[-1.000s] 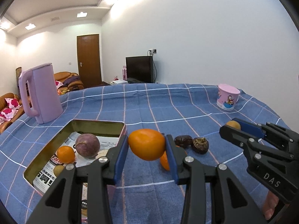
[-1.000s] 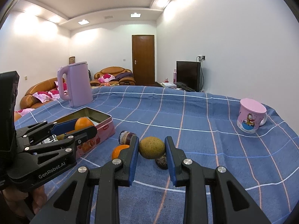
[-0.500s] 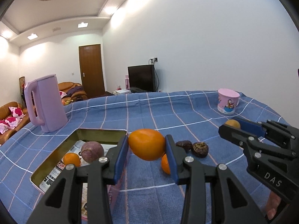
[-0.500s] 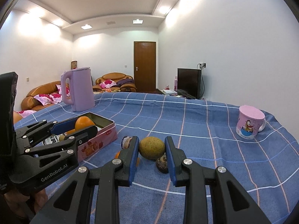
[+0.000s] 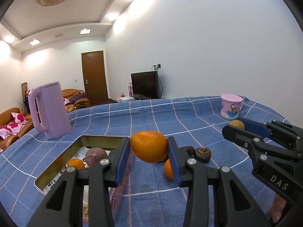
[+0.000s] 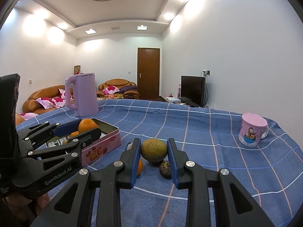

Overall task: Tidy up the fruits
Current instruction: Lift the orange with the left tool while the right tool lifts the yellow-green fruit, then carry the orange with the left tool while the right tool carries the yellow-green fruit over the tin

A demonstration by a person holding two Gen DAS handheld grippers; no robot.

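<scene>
My left gripper (image 5: 149,147) is shut on an orange fruit (image 5: 149,146), held above the cloth just right of the pink tin (image 5: 121,185). Inside the tin lie a purple passion fruit (image 5: 95,155) and a small orange (image 5: 75,163) on printed paper. My right gripper (image 6: 154,151) is shut on a yellow-green fruit (image 6: 154,149), lifted over the cloth. Under it on the table lie a small orange (image 6: 139,167) and dark wrinkled passion fruits (image 6: 165,166). The left wrist view shows those same fruits: the small orange (image 5: 168,168) and the dark wrinkled fruits (image 5: 203,152).
A lilac kettle (image 5: 50,110) stands behind the tin at the left. A pink cartoon mug (image 6: 251,129) sits far right near the table's edge. The blue checked cloth (image 5: 144,117) covers the table. Sofas, a door and a television are beyond.
Both views have tipped upward, so the table sits lower and more ceiling shows. Each gripper keeps its fruit between its pads.
</scene>
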